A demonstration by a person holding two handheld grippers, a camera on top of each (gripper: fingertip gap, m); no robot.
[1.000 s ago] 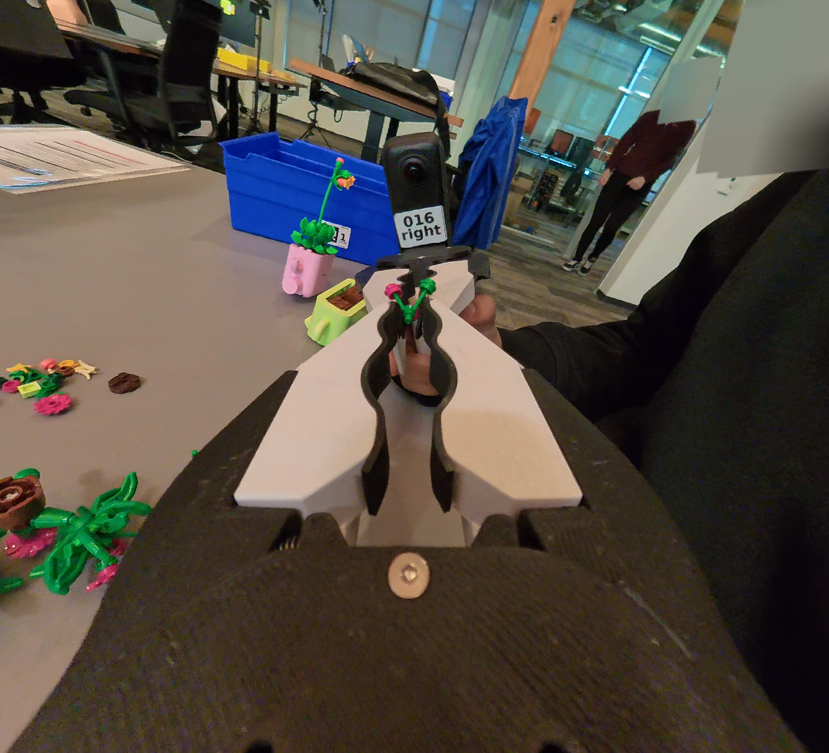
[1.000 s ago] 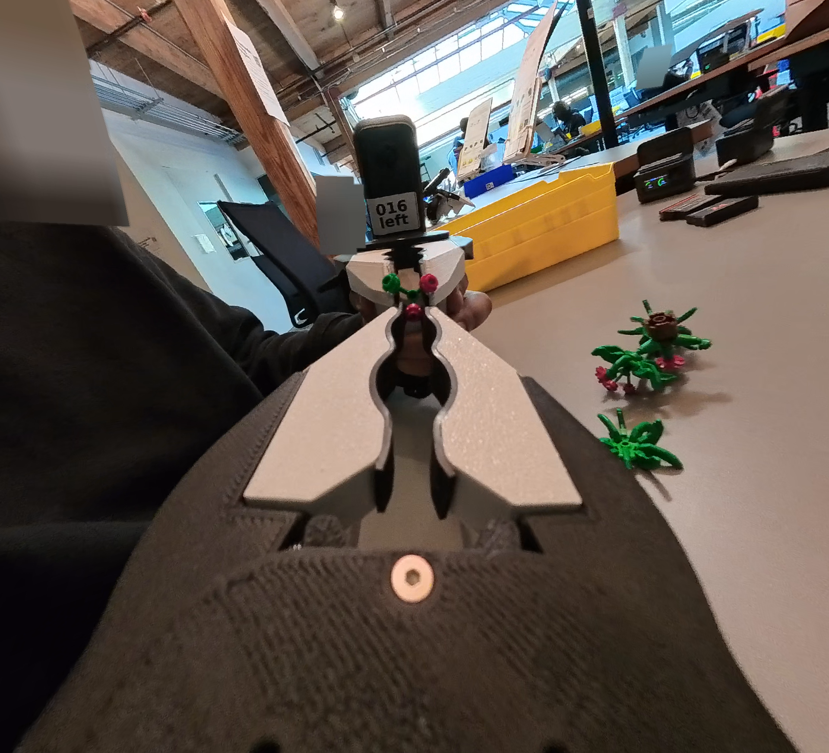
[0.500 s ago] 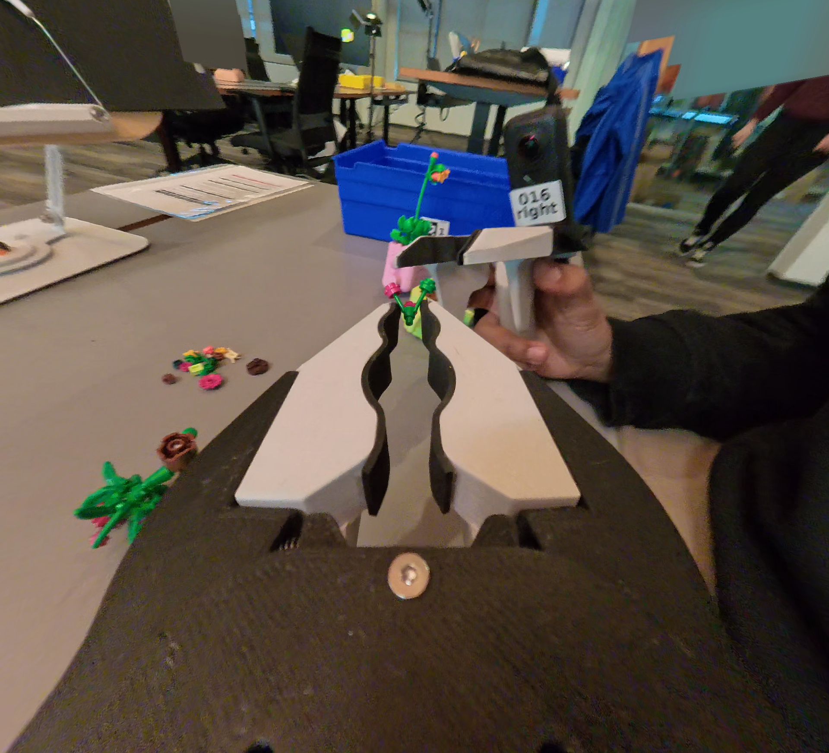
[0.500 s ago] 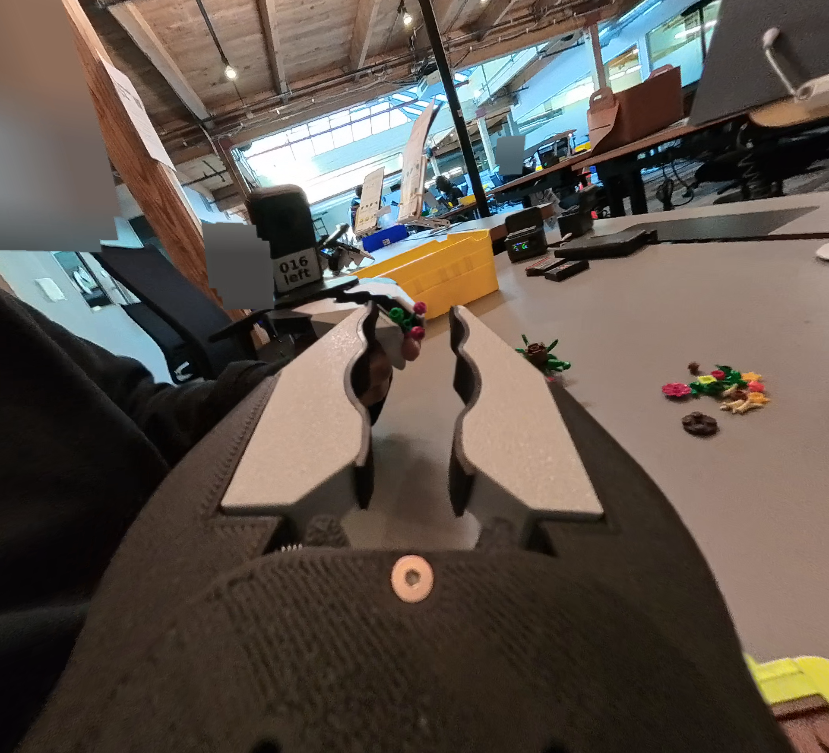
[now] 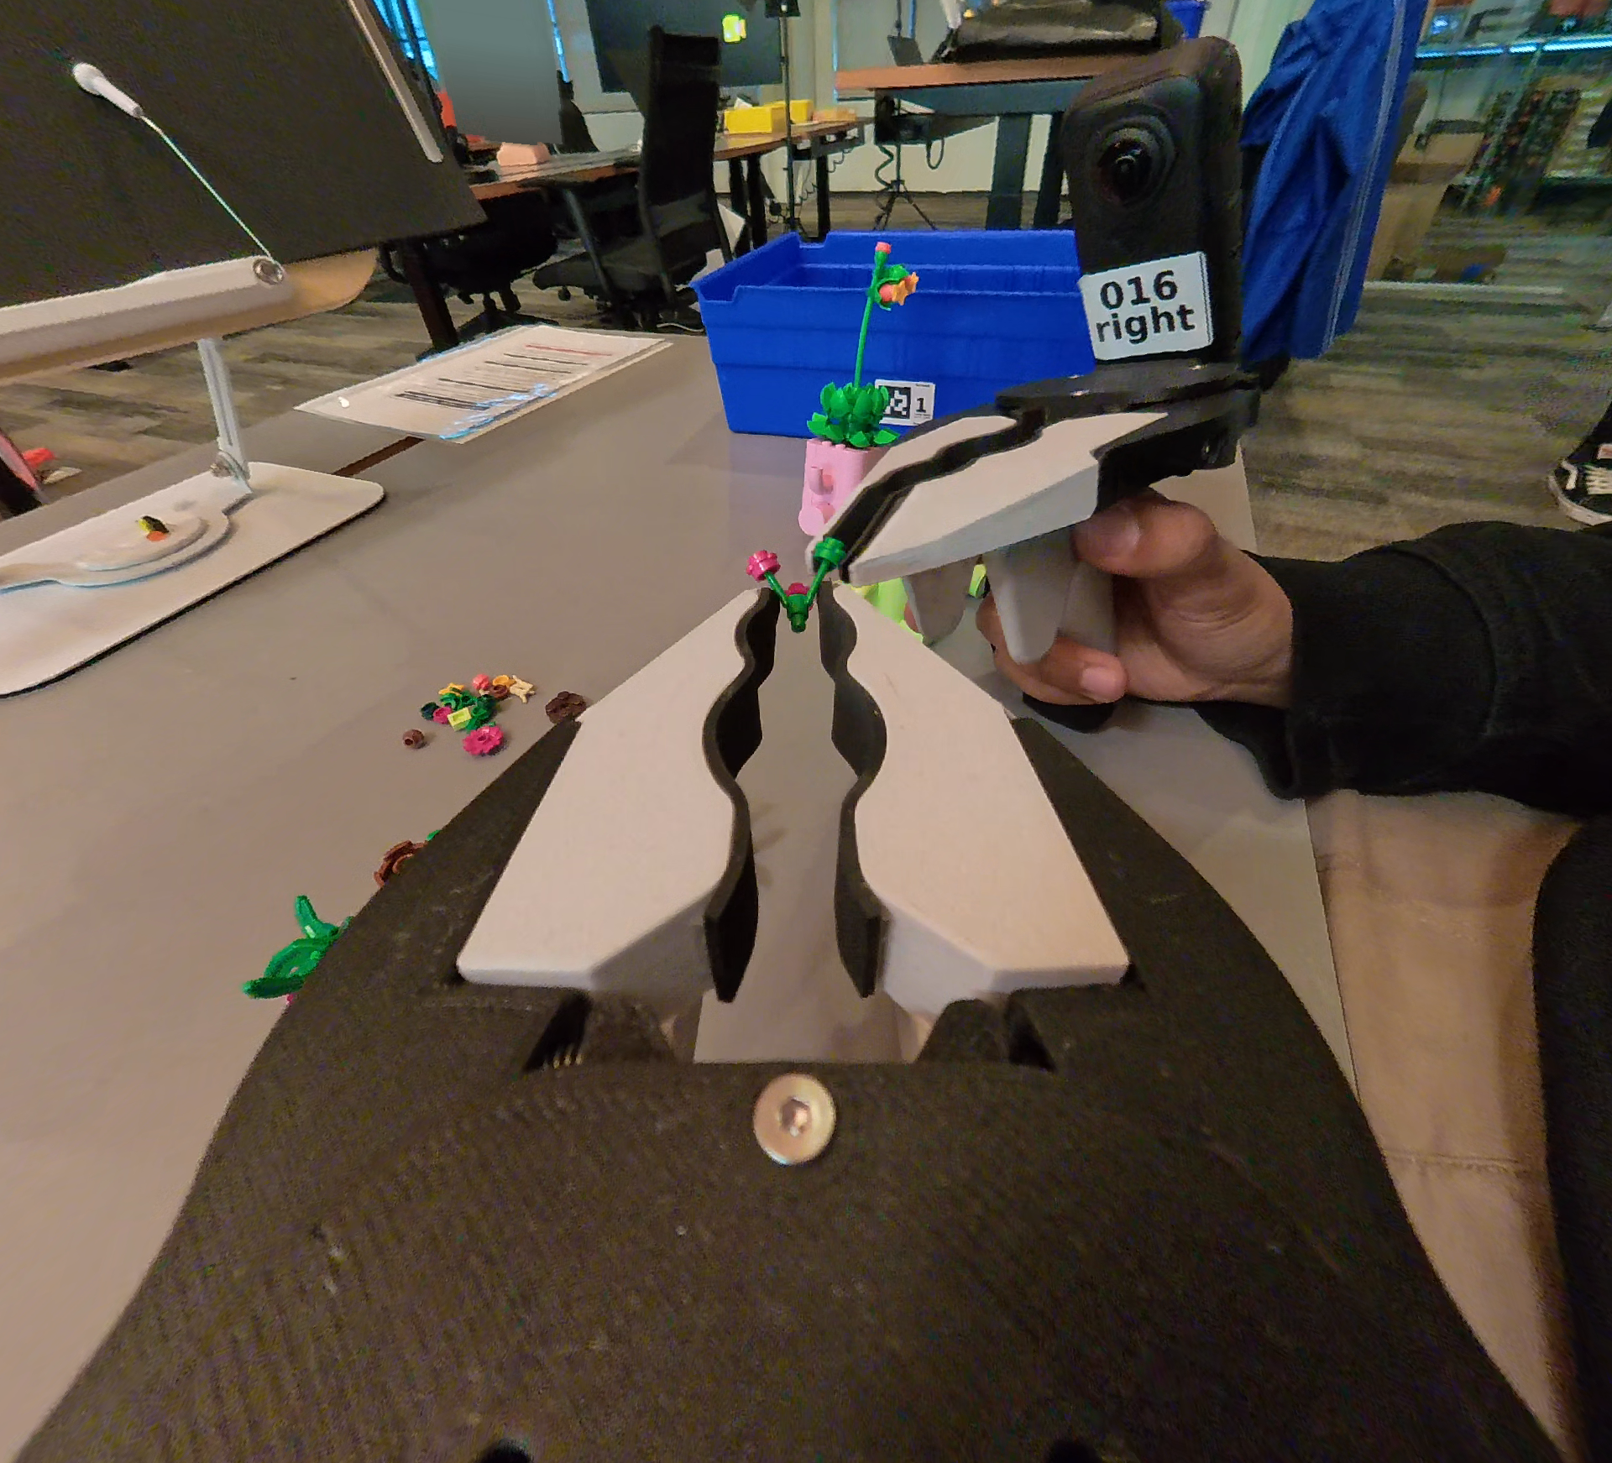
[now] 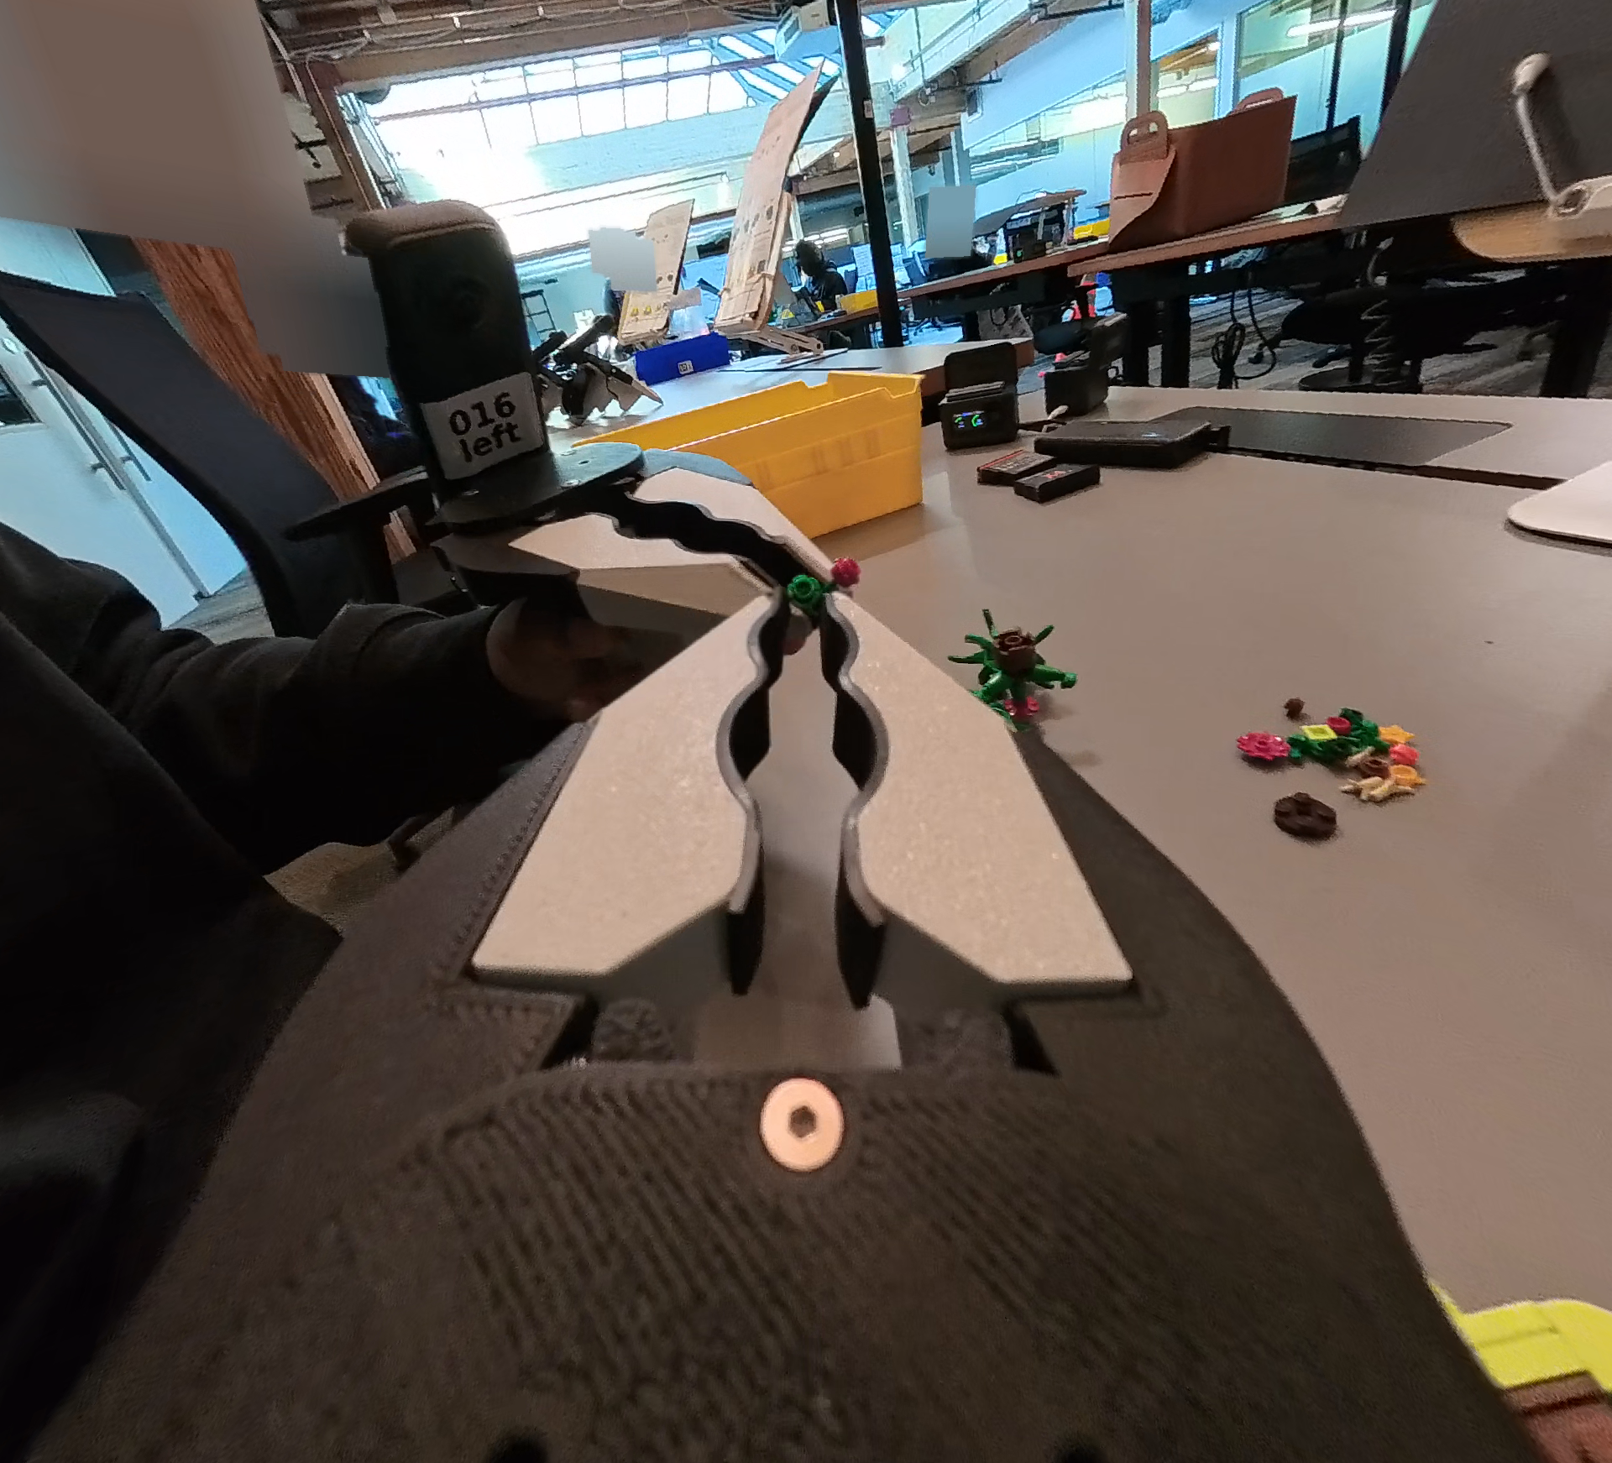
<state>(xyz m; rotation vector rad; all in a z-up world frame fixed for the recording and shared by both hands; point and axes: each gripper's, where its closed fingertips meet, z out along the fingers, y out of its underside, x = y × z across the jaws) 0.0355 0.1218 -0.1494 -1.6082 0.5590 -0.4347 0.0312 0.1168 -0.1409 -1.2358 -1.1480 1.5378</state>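
**Item:** forked green sprig [image 5: 815, 582], toy-brick plastic, with pink buds [image 5: 763, 565]. Held in the air above the counter [image 5: 436, 549], towards the edge nearest the person.

**Left claw** [image 5: 798, 603]: closed on the sprig's short stalk, just below the fork.

**Right claw** [image 6: 798, 619]: comes in from the side, its tips drawn in on the green knob that ends one branch. It appears to pinch the knob, though the contact is tiny.

**Handling (judged):** very light, thin and stiff. It is likely to snap out or twist if squeezed off-centre, and the buds probably pop off easily. The firmest hold is the stalk below the fork.

**Nearby:**
- pink pot with a tall flower [image 5: 833, 475], in front of the blue bin [image 5: 959, 322] at the far edge
- heap of loose small pieces [image 5: 471, 710], mid-counter
- leafy cluster with a brown centre [image 6: 1012, 658]
- yellow bin [image 6: 811, 453]

**Obscured:**
- The lime-green piece [image 5: 890, 597] is mostly behind the claws, so its kind is unclear.
- The sprig's base is hidden between the fingers.
- A green leaf piece [image 5: 292, 968] is cut off by the claw body.
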